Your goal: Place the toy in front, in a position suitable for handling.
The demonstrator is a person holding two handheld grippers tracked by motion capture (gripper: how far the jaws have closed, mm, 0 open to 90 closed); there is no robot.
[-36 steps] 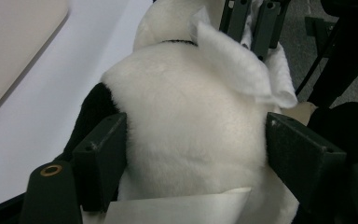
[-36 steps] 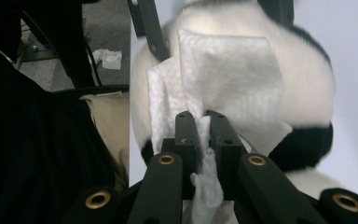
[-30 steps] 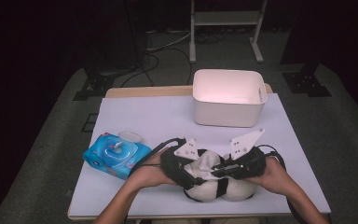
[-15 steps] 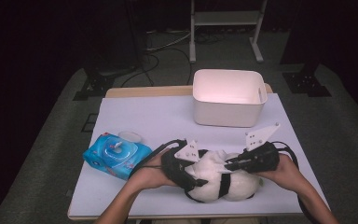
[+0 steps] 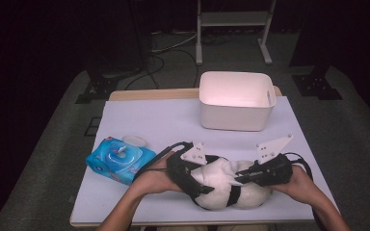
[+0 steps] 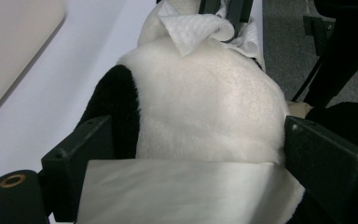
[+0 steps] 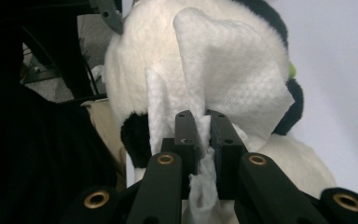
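Wiping step: right gripper (image 7: 199, 122), jaws pinched shut on the white embossed wet wipe (image 7: 233, 79), should drag it flat over the black-and-white plush panda (image 5: 229, 187) on the counter, while left gripper (image 6: 196, 149), jaws just widened, straddles its body steadying it.

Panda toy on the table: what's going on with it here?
A person is wiping a plush panda with a wet wipe. The right hand-held gripper pinches the wipe against the toy. The left hand-held gripper straddles the panda, its jaws just opening. A wipes pack and a white bin sit nearby.
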